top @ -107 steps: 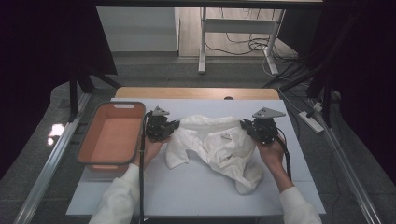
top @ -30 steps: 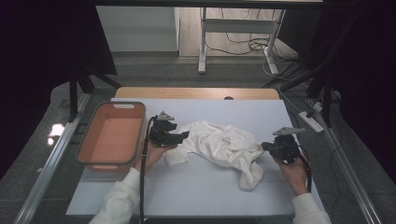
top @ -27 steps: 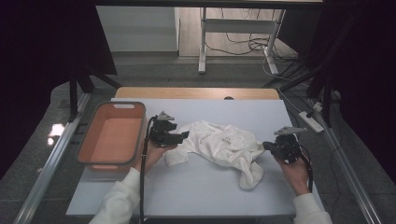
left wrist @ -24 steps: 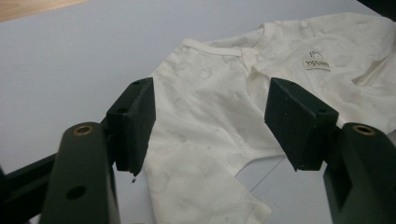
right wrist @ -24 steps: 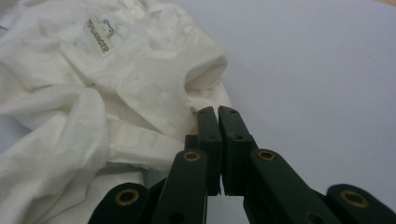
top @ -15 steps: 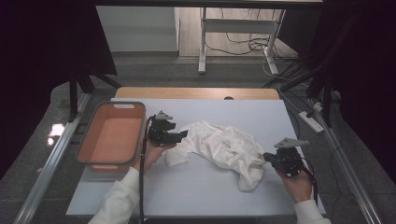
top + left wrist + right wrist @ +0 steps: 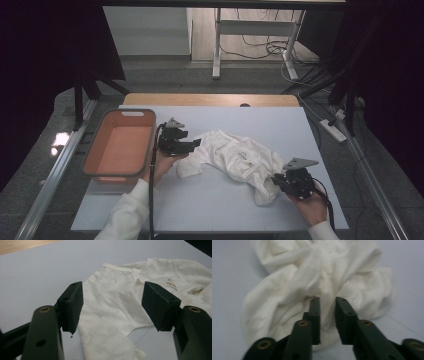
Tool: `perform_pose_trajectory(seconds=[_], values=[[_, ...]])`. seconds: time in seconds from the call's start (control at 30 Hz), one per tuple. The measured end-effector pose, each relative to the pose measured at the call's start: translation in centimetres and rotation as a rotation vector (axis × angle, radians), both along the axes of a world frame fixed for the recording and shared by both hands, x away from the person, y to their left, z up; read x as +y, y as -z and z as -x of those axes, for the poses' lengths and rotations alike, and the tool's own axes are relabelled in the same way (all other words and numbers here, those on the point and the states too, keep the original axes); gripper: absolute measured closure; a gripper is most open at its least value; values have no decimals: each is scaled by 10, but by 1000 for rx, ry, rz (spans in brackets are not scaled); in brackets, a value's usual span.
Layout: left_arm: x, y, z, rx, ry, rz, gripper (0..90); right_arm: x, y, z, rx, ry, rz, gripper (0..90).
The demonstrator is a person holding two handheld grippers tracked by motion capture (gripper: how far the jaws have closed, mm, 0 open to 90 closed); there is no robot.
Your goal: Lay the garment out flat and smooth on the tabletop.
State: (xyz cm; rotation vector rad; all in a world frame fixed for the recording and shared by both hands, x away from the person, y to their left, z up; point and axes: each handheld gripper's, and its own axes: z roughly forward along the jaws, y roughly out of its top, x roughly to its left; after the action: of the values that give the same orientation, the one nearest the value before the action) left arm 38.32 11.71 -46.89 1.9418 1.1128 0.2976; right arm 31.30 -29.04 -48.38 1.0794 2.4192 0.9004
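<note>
A crumpled white garment (image 7: 235,156) lies in the middle of the pale table (image 7: 210,205). My left gripper (image 7: 194,145) hovers at its left end, jaws wide open over a flat cloth panel (image 7: 110,315) with nothing between them. A small label (image 7: 170,284) shows farther along the cloth. My right gripper (image 7: 278,181) is at the garment's near right corner. In the right gripper view its jaws stand almost together, with a bunched fold (image 7: 327,293) of the garment (image 7: 294,290) running into the narrow gap.
An orange tub (image 7: 93,150) stands at the table's left edge, close beside the left hand. A wooden strip (image 7: 210,99) borders the far edge. Cables and a power strip (image 7: 334,129) lie on the floor to the right.
The right gripper has slid toward the near edge, from the garment's right side to its near right fold. The left gripper has hardly moved. The garment is more bunched than at first.
</note>
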Motion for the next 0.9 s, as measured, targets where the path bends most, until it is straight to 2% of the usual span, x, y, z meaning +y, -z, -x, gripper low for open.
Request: perform_pose_trajectory(seconds=[0.07, 0.17, 0.27, 0.37, 0.5, 0.63, 0.67, 0.73, 0.8, 0.87, 0.9], values=[[0, 0, 0, -1, 1, -2, 344, -6, -4, -2, -37, 41, -17, 605], [0, -1, 1, -5, -1, -2, 344, -17, -10, -6, -83, 107, -62, 542], [1, -1, 1, -4, -4, -1, 344, -27, -12, -15, -105, 159, -73, 489], [2, -1, 1, -3, -5, -1, 344, -35, -8, -34, -82, 194, -78, 467], [3, -1, 2, -2, -8, 0, 343, -35, -2, -56, -52, 201, -72, 461], [3, 0, 2, 1, -12, 0, 344, -31, 15, -73, 33, 177, -88, 451], [4, 0, 2, 1, -13, -3, 344, -29, 20, -75, 55, 166, -71, 473], [4, 0, 3, -1, -14, -2, 344, -25, 26, -77, 64, 158, -21, 544], [4, 0, 4, -4, -16, -4, 344, -25, 27, -76, 50, 163, -18, 664], [4, -1, 5, -7, -17, -4, 344, -26, 26, -75, 59, 152, -26, 835], [4, -1, 5, -8, -17, -5, 344, -27, 26, -75, 57, 147, -21, 867]])
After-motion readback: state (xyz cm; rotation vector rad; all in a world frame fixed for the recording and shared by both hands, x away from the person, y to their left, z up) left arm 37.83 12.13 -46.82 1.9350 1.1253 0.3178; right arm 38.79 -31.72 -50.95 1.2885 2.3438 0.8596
